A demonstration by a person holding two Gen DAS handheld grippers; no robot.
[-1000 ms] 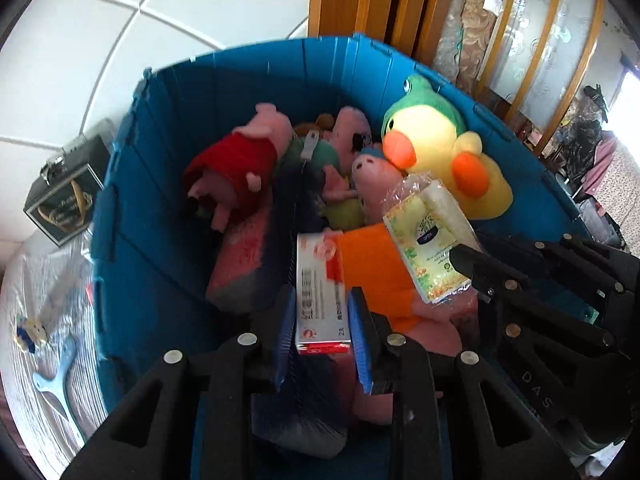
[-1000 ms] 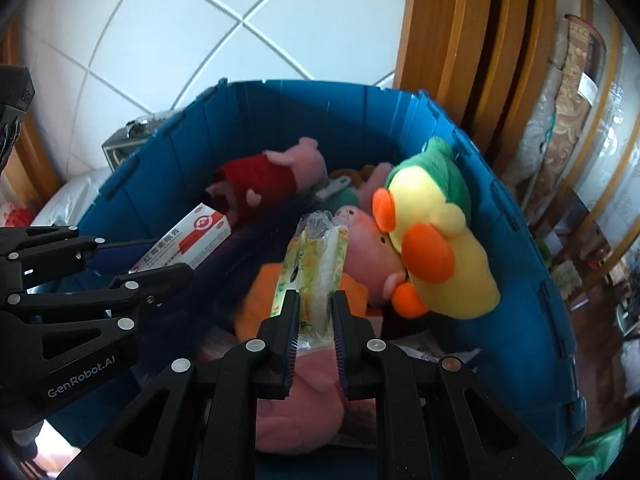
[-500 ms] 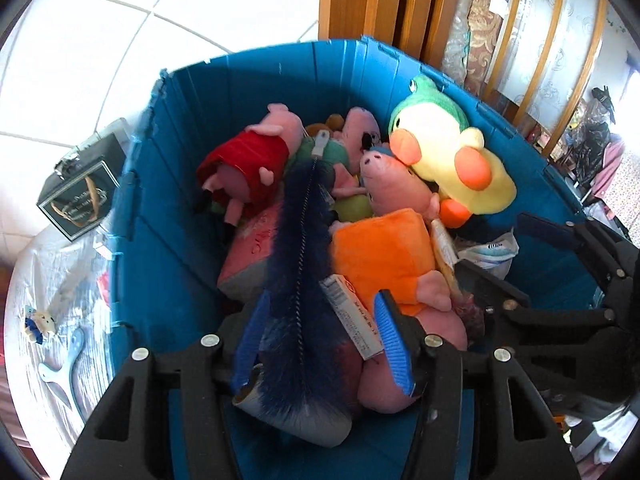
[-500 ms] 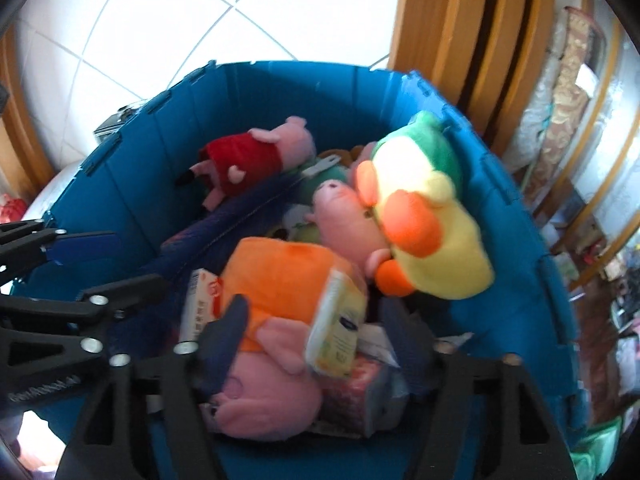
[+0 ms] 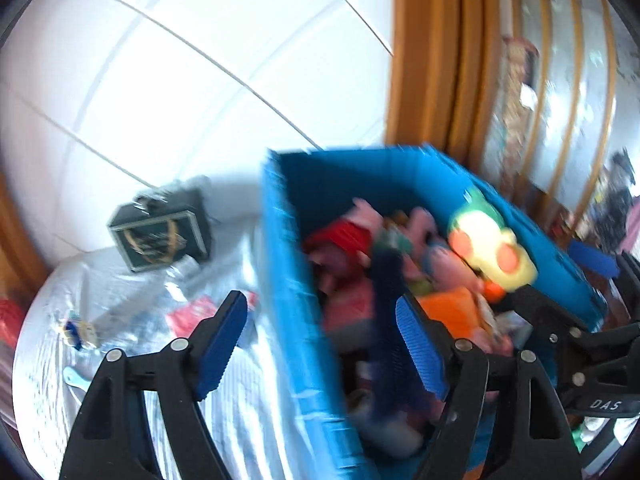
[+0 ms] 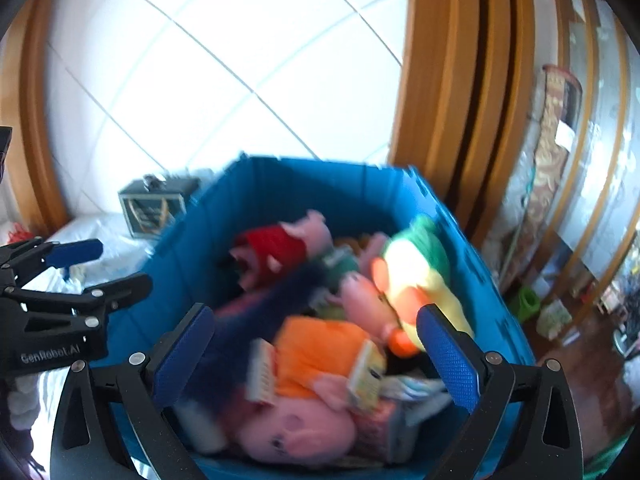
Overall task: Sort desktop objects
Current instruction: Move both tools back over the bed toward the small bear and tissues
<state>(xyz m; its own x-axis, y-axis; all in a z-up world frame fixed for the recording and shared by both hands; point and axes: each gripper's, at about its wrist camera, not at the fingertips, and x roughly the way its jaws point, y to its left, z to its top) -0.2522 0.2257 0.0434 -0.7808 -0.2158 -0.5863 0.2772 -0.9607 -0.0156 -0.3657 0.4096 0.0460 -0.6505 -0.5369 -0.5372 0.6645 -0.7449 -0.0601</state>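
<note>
Two flat packs lie on top of the plush pile in the blue bin [image 6: 280, 184]: a red-and-white carton [image 6: 262, 372] and a yellow-green tissue pack [image 6: 366, 372], both between the right gripper [image 6: 320, 356] fingers and just ahead of them, resting on the orange plush [image 6: 320, 344]. Judgement: the carton is light and stiff, so grip across its thin faces; the tissue pack is soft with slick film, so pinch mid-body, not the loose seal end. Plush underneath gives, so anything set down can tip.

Right gripper: jaws wide apart, holding nothing. Left gripper [image 5: 320, 344]: same, wide and empty, straddling the bin's near wall [image 5: 296, 320].

Left of it on the white cloth [image 5: 248, 400]: a dark box [image 5: 160, 236], small blurred items I can't identify.
</note>
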